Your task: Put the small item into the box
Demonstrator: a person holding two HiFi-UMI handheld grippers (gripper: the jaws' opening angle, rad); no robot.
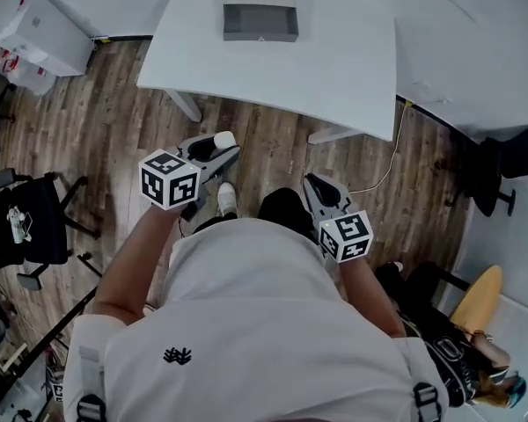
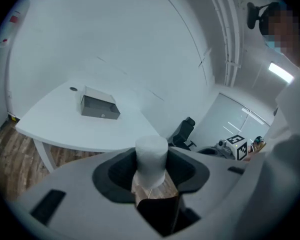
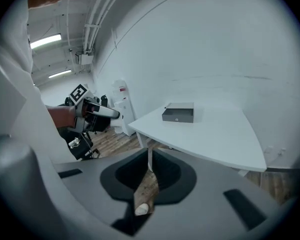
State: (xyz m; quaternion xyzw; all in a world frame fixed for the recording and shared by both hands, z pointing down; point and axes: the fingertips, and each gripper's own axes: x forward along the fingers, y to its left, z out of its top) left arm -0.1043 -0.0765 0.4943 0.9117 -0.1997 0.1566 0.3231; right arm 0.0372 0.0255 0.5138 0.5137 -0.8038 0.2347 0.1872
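Small white matte cylinder pinched upright in left claw, over wood floor, well apart from box. Looks light, slightly soft, foam-like; round sides may slip, so grip mid-height. Shallow grey rectangular box looks stiff, sits on smooth white surface. Right claw closed, empty.

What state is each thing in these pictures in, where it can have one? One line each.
left gripper: shut on the white item.
white item: clamped between the left jaws, not yet at the table.
right gripper: shut, empty.
box: resting on the white table; open or closed cannot be told.
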